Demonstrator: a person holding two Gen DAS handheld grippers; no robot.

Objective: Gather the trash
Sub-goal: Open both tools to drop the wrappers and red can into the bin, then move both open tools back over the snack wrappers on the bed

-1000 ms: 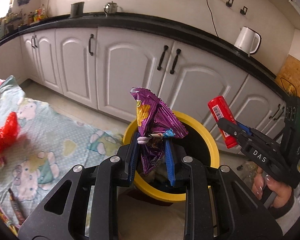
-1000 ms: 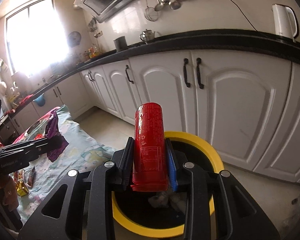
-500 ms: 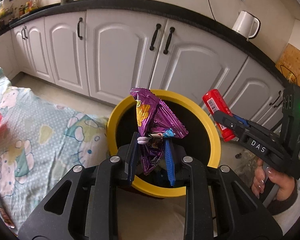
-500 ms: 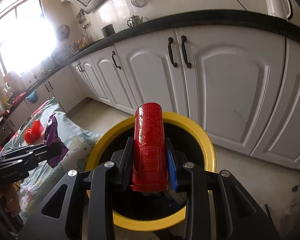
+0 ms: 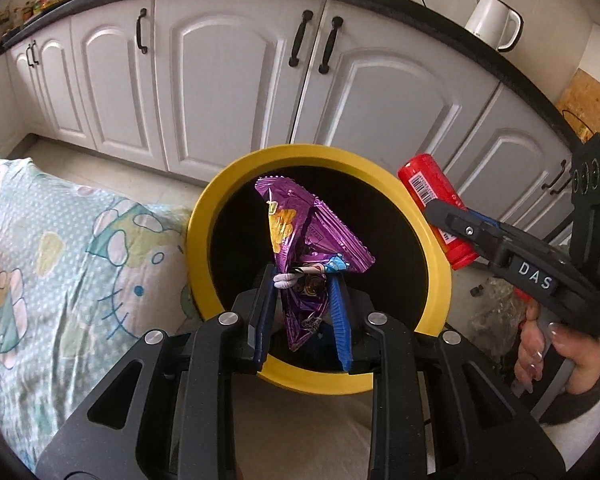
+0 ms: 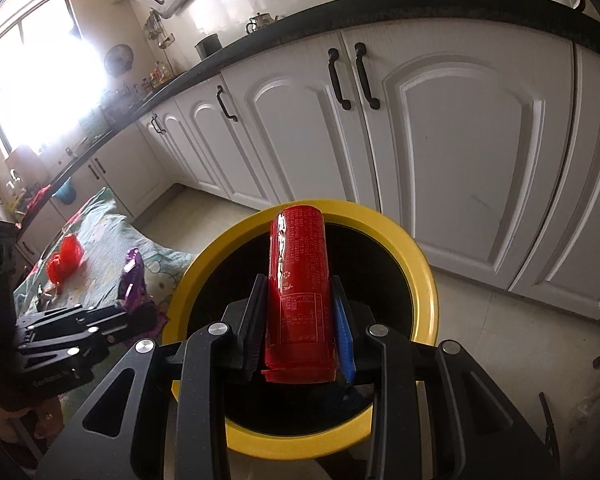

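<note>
My left gripper [image 5: 302, 280] is shut on a crumpled purple snack bag [image 5: 300, 240] and holds it over the open mouth of the yellow-rimmed black bin [image 5: 204, 216]. My right gripper [image 6: 300, 284] is shut on a red can [image 6: 300, 272], upright over the same bin [image 6: 424, 280]. In the left wrist view the right gripper [image 5: 440, 210] holds the red can [image 5: 432, 196] above the bin's right rim. In the right wrist view the left gripper [image 6: 140, 304] with the purple bag [image 6: 132, 276] is at the bin's left edge.
A table with a pale cartoon cloth [image 5: 60, 264] stands left of the bin; a red plastic wrapper [image 6: 64, 256] lies on it. White cabinets [image 5: 228, 92] under a black counter run behind the bin. A clear plastic bag [image 5: 496, 316] lies on the floor at right.
Both grippers have moved forward and tilted down, so the bin mouth now lies beneath the purple bag and the red can. Both stay shut on their loads.
</note>
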